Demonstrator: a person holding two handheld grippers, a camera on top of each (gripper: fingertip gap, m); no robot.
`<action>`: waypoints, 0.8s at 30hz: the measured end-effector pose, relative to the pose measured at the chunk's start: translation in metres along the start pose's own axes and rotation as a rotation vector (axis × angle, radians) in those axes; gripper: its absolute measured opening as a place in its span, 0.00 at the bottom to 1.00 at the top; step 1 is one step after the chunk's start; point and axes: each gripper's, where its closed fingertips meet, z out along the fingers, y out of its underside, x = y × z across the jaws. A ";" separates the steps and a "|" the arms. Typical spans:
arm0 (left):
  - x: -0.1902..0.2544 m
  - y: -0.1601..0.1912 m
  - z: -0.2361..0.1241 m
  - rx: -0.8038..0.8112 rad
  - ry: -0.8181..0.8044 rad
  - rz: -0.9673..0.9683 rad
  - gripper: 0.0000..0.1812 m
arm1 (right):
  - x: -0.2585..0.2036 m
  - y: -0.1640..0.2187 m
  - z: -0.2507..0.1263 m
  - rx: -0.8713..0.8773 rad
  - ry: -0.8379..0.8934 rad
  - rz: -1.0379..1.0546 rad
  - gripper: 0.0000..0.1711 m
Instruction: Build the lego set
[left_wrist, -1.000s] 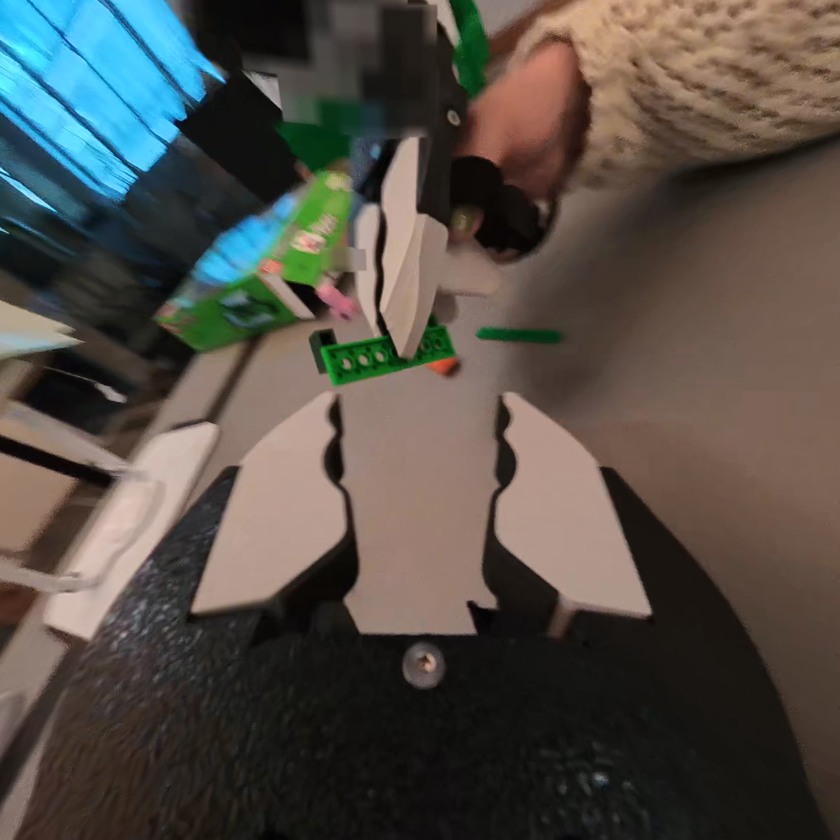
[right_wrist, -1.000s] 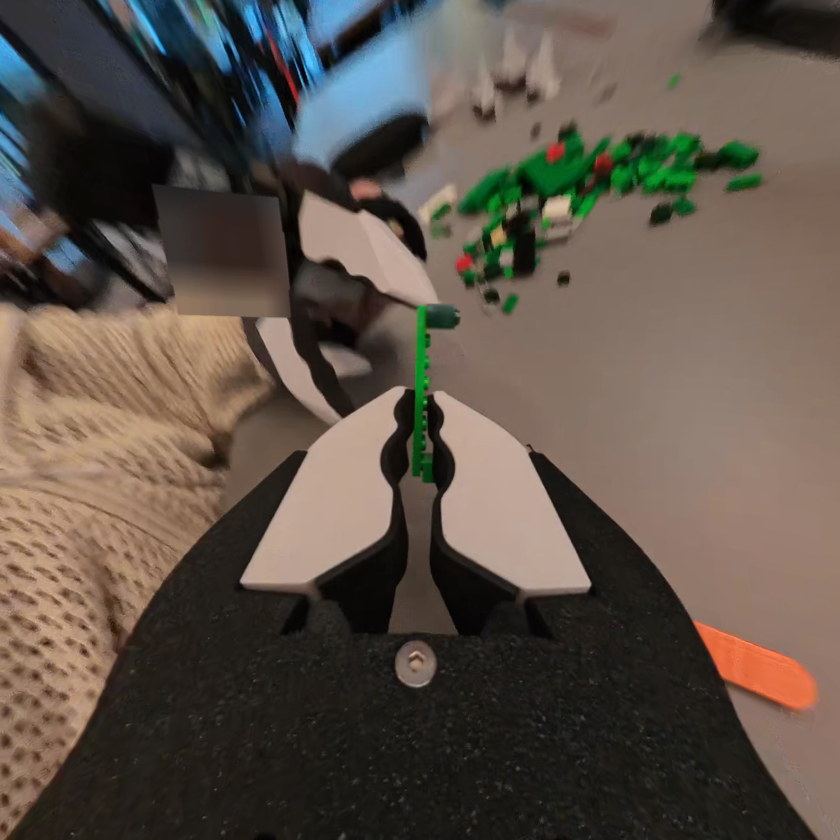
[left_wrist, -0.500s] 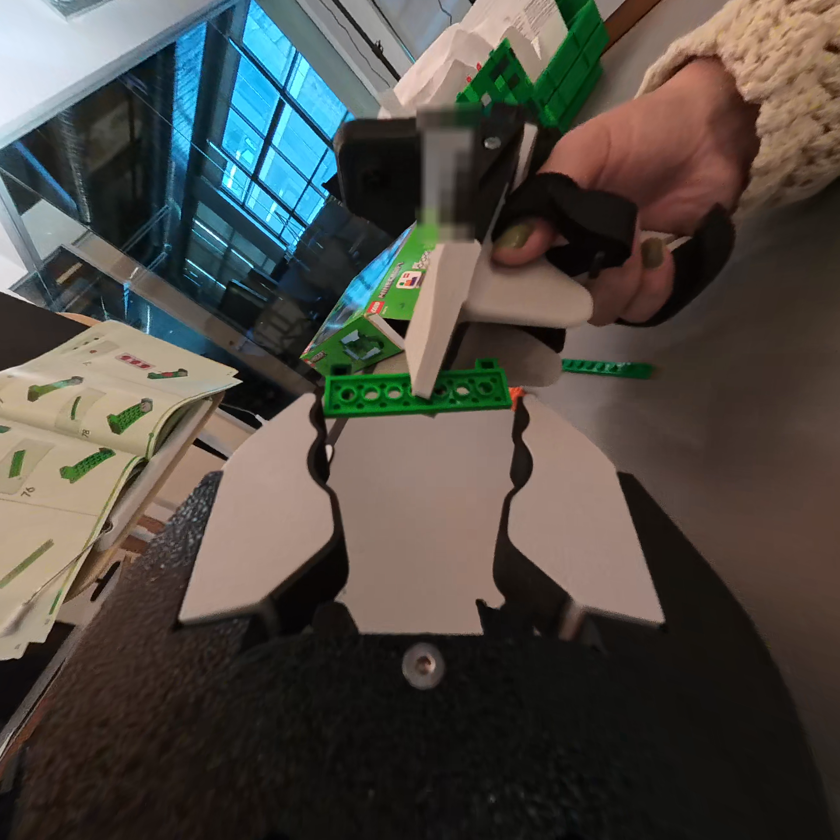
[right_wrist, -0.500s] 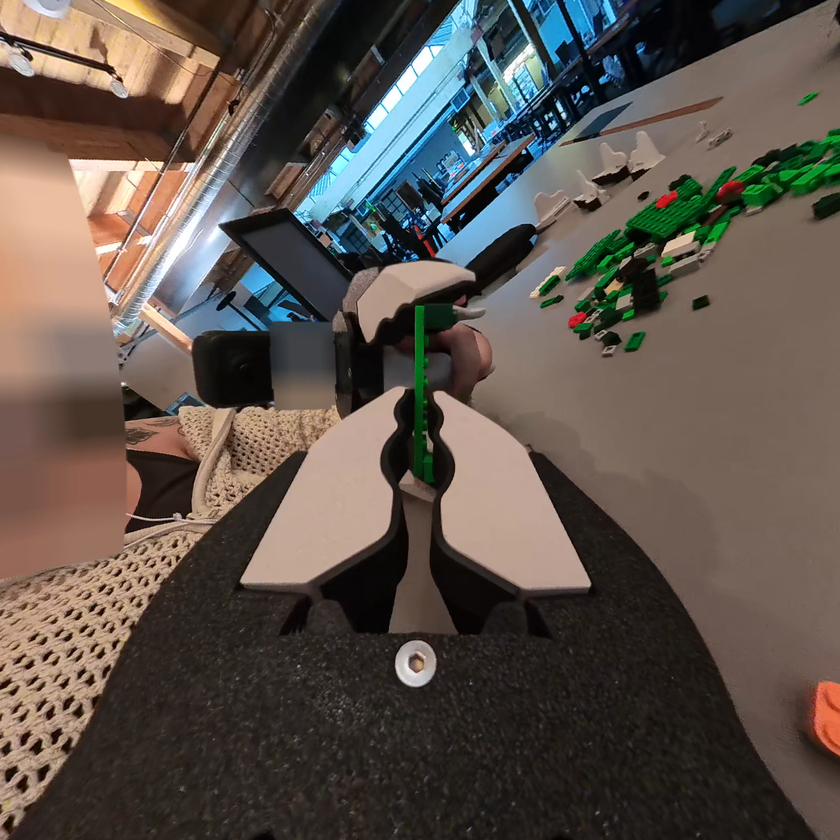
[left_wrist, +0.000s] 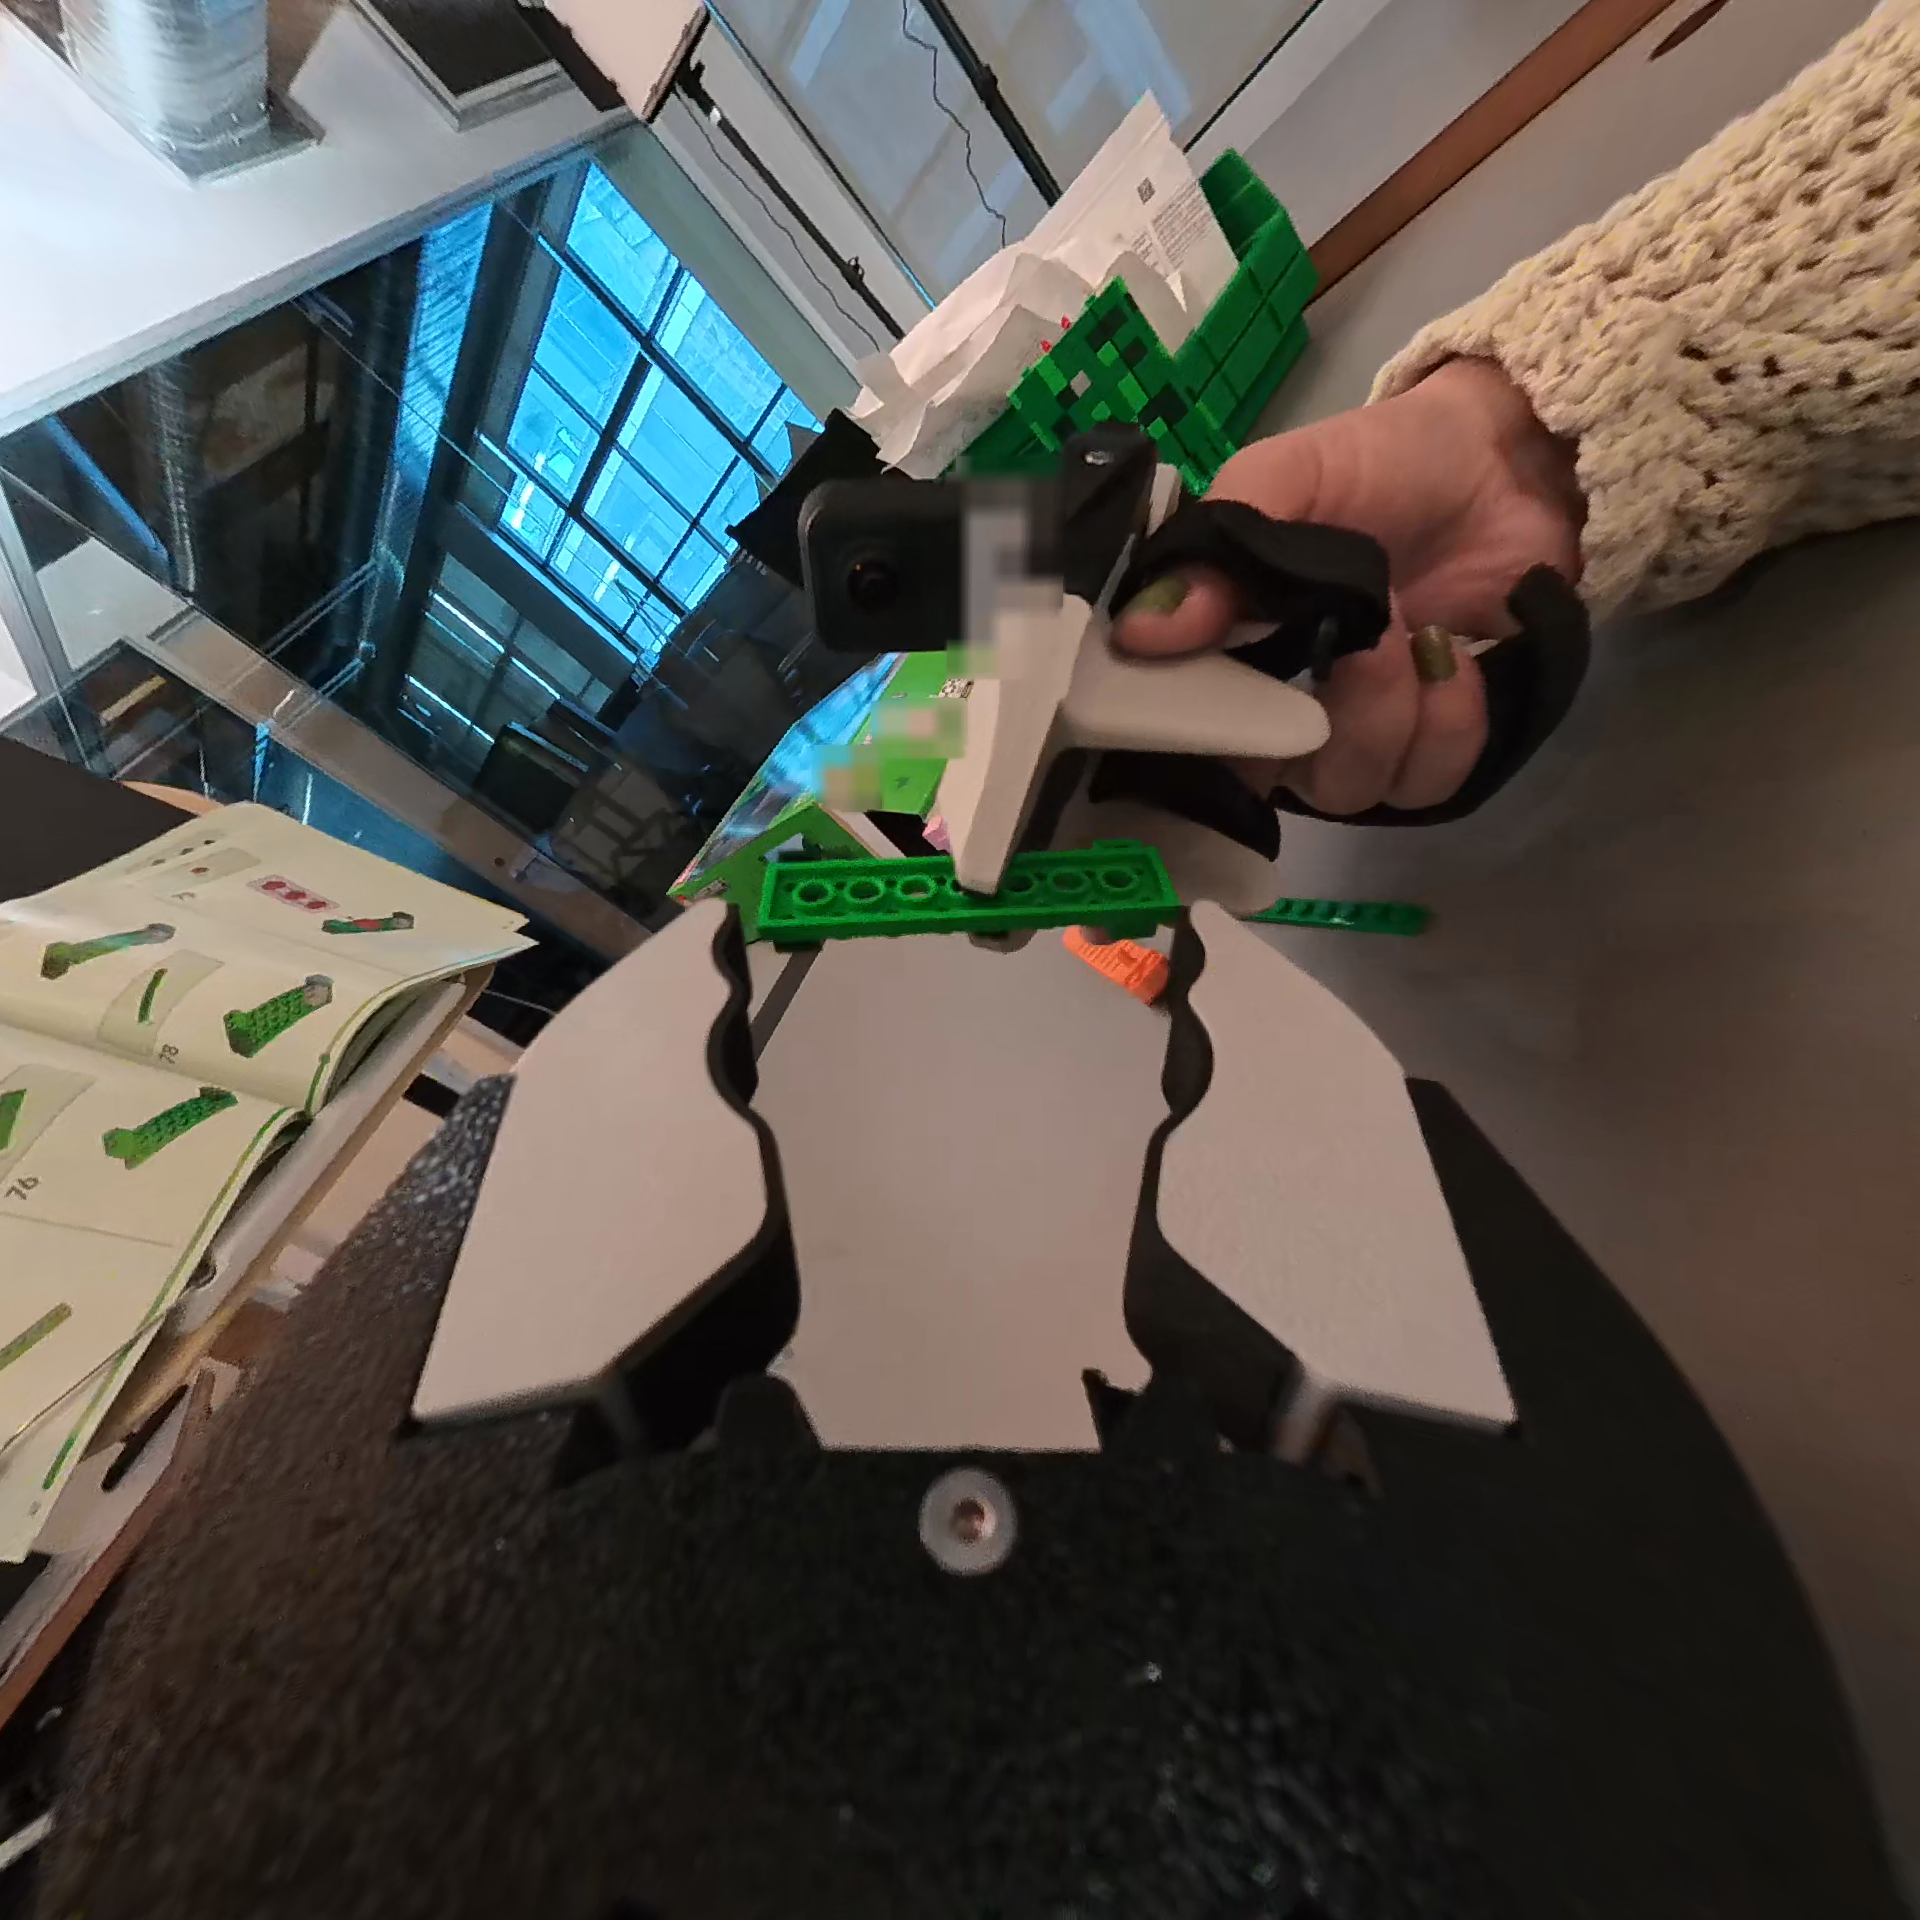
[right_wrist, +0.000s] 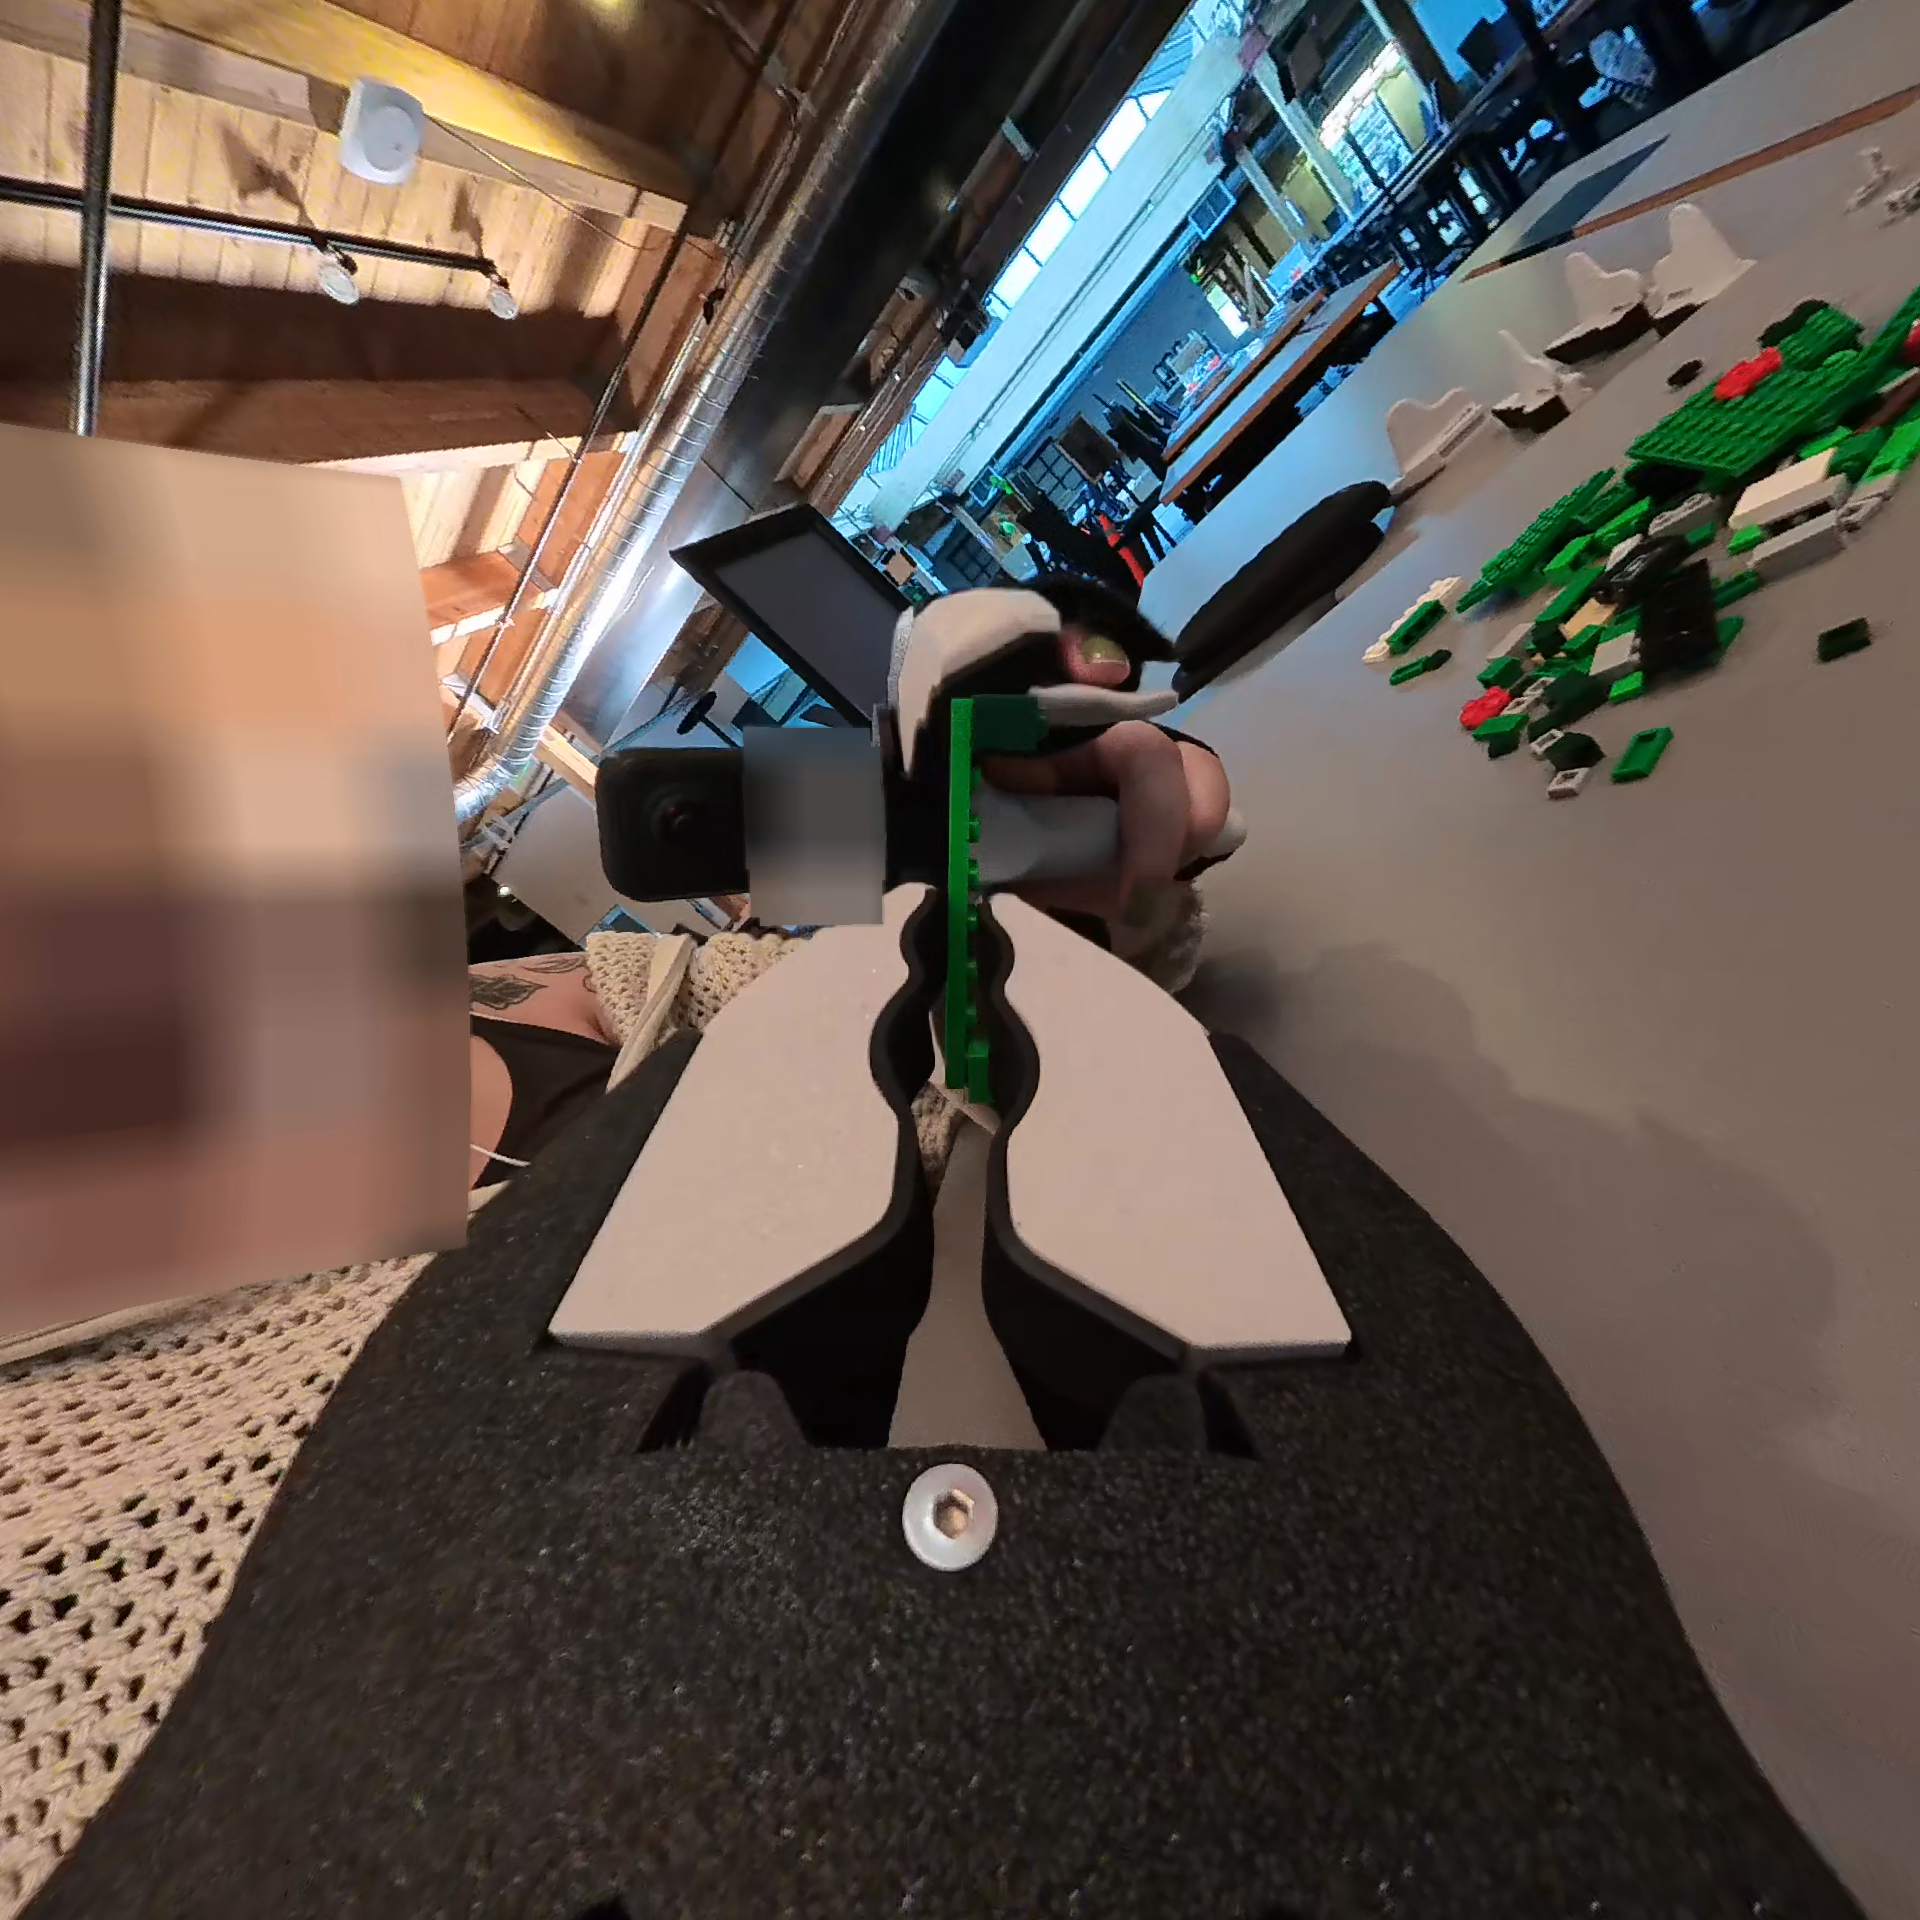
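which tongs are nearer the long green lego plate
Right. The right tongs are shut on the long green lego plate; the left tongs are open just short of it, not touching.

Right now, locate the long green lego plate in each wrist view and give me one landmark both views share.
Left wrist view: the green plate lies crosswise just beyond the open left jaws, pinched mid-length by the right gripper.
Right wrist view: the plate stands edge-on at centre, clamped between the right jaws.
Shared landmark: the grey table.

Close wrist cameras face each other (sharing the green plate (left_wrist: 966, 894)).
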 end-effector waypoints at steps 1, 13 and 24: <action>0.001 -0.001 0.000 0.004 0.004 0.009 0.41 | -0.001 0.000 0.001 0.000 -0.011 0.006 0.03; 0.001 0.001 -0.001 -0.006 -0.004 0.021 0.41 | 0.001 -0.001 -0.002 0.004 0.025 -0.054 0.07; -0.007 0.017 0.001 -0.008 0.000 -0.164 0.41 | 0.036 0.024 -0.114 -0.406 0.901 -0.459 0.13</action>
